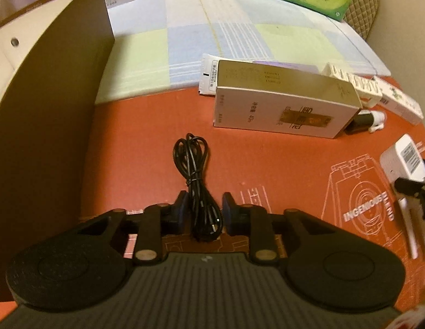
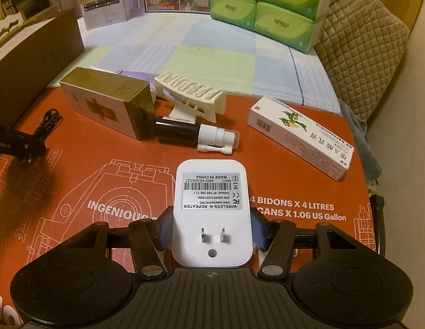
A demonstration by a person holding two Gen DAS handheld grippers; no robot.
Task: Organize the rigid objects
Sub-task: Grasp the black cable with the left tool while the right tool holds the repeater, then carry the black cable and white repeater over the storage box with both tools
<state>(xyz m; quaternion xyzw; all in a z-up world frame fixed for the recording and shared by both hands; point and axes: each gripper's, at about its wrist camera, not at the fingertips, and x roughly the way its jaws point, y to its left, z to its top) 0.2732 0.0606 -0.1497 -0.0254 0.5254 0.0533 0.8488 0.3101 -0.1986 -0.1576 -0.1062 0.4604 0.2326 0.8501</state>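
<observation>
Nearest, left gripper [image 1: 203,213] clamped on a bundled black cable [image 1: 196,181], its loops lying ahead on the red mat [image 1: 267,164]. Right gripper [image 2: 211,231] closed on a white repeater [image 2: 211,205], prongs up. Farther off: dark bottle [image 2: 179,133], gold box [image 2: 108,104], white rack [image 2: 190,93], carton [image 2: 300,134]. Beyond, green tissue packs [image 2: 270,5].
</observation>
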